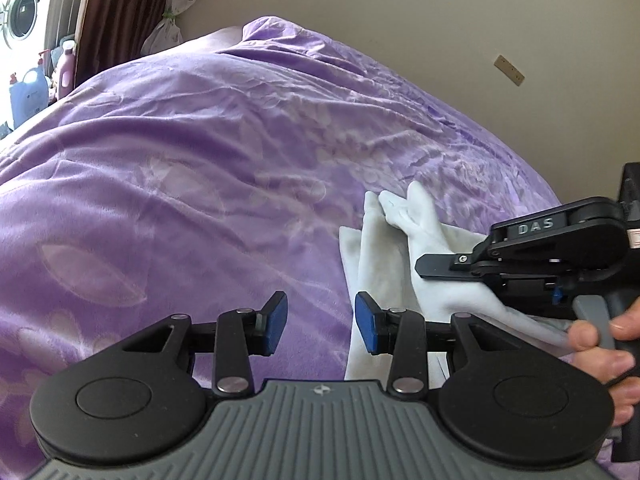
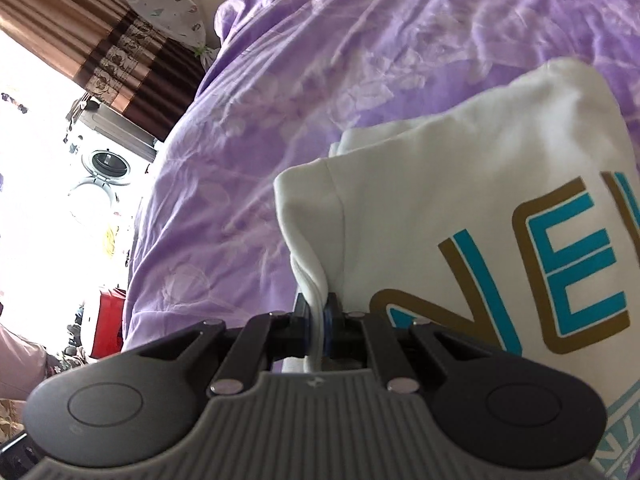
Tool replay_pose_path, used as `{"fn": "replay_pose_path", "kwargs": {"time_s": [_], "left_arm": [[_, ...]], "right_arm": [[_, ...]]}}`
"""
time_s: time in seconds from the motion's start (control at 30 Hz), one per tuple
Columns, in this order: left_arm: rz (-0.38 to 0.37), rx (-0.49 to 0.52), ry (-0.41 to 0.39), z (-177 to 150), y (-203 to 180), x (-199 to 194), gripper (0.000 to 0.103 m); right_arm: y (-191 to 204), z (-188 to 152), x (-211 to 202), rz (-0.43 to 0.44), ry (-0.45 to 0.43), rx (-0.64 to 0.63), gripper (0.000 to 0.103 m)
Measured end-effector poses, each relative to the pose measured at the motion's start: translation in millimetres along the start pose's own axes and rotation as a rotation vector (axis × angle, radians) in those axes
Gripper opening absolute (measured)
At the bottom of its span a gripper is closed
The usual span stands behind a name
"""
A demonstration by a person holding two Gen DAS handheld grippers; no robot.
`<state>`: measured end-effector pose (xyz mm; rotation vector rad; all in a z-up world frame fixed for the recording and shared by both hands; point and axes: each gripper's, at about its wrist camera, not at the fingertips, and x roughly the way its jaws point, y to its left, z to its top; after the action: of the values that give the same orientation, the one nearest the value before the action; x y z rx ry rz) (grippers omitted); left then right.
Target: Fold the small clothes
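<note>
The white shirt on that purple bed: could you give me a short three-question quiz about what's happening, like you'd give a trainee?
1. True or false: the right gripper has its fingers closed on the white shirt.
2. The left gripper is: A) clamping the shirt, B) open with nothing between its fingers, C) gripping the purple blanket.
3. Which colours are the letters printed on the shirt?

Key: 1 true; 2 B; 3 teal with gold-brown outlines.

Broad bare purple blanket (image 1: 180, 160) leftward, white garment (image 2: 460, 184) and seemingly right claw (image 1: 452, 270) crowding the right.
</note>
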<state>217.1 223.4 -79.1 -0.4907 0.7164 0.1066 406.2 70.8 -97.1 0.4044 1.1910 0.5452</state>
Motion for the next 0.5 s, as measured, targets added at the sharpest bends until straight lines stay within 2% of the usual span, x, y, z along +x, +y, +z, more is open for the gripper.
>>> {"fn": "replay_pose_path", "kwargs": {"time_s": [0.1,0.2,0.33,0.4,0.5], "left_arm": [[-0.003,-0.003,-0.009,0,-2,-3,0.045],[0.002,0.008,-0.001,-1,-5,-3,0.045],[0.018,0.005,0.017,0,-9,-3,0.045],[0.023,0.005,0.019,2,-14,-7,0.045],[0.021,0.014,0.006,4,-24,-21,0.045]], "right_arm": [[14,-1,-6,0.013,-0.013,-0.046,0.002],[21,-4,3,-0.010,-0.005,-0.082,0.002],[10,-4,21,-0.011,0.029,-0.049,0.004],[16,-5,18,-0.003,0.030,-0.085,0.016],[31,-8,-2,0.026,0.006,-0.156,0.022]]}}
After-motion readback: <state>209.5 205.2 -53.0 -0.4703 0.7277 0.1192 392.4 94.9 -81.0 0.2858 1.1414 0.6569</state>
